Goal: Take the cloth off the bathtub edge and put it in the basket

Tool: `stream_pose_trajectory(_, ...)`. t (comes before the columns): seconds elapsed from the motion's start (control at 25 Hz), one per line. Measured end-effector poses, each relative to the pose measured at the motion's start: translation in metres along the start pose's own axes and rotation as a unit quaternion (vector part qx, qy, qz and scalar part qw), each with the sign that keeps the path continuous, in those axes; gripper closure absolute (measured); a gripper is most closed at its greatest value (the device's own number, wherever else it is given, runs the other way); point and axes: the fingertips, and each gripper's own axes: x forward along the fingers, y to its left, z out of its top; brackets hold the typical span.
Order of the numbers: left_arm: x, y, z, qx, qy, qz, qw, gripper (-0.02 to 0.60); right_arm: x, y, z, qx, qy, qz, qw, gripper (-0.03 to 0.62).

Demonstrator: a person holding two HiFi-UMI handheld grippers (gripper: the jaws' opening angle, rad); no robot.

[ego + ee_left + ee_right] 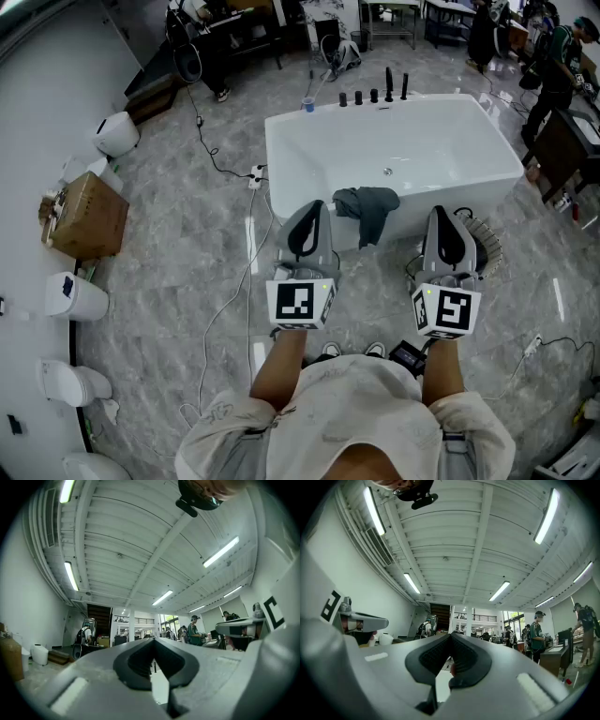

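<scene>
Cloth [367, 208] hangs limp over the bathtub's [291, 178] near rim, soft and light I judge, so I'd pinch its bunched top fold there, with my left tongs [313, 208] and right tongs [442, 214] both closed, empty, short of the bathtub.

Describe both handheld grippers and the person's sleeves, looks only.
The left gripper and right gripper match: light grey tapered shells with black ribbed pads, each carrying a white cube printed with black square markers. The person wears a pale short-sleeved top.
</scene>
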Motion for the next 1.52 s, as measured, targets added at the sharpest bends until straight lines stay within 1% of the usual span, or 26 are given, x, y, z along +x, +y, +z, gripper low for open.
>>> stream_pose_trajectory(0.28, 0.007, -0.005, -0.008, -0.003, 0.006, -0.001, 1.0, 0.581, 0.006, -0.005, -0.01, 0.008, 0.007, 0.002, 1.0, 0.592)
stream_pose_trajectory(0.44, 0.01, -0.009, -0.014, -0.002, 0.01, 0.004, 0.9999, 0.581, 0.008, -0.008, -0.017, 0.013, 0.012, 0.008, 1.0, 0.592)
stream_pose_trajectory(0.6, 0.015, -0.018, -0.021, 0.002, 0.018, 0.005, 0.9998, 0.581, 0.008, -0.02, -0.025, 0.033, 0.012, 0.005, 0.999, 0.592)
stream_pose_trajectory(0.76, 0.023, -0.033, -0.029, -0.003, 0.026, 0.006, 0.9996, 0.581, 0.007, -0.036, -0.036, 0.038, 0.016, 0.006, 0.999, 0.592)
stream_pose_trajectory(1.04, 0.04, -0.064, -0.044, 0.002, 0.042, 0.002, 0.9991, 0.581, 0.002, -0.069, -0.061, 0.051, 0.032, 0.008, 0.998, 0.592)
stream_pose_trajectory(1.2, 0.049, -0.086, -0.044, 0.006, 0.042, 0.003, 0.9991, 0.581, -0.003, -0.092, -0.067, 0.061, 0.032, 0.009, 0.998, 0.592)
stream_pose_trajectory(1.36, 0.053, -0.105, -0.046, 0.014, 0.044, -0.005, 0.9989, 0.581, -0.007, -0.106, -0.075, 0.065, 0.037, 0.009, 0.997, 0.592)
stream_pose_trajectory(1.52, 0.057, -0.11, -0.046, 0.019, 0.043, 0.003, 0.9989, 0.581, -0.004, -0.114, -0.079, 0.067, 0.033, 0.013, 0.997, 0.592)
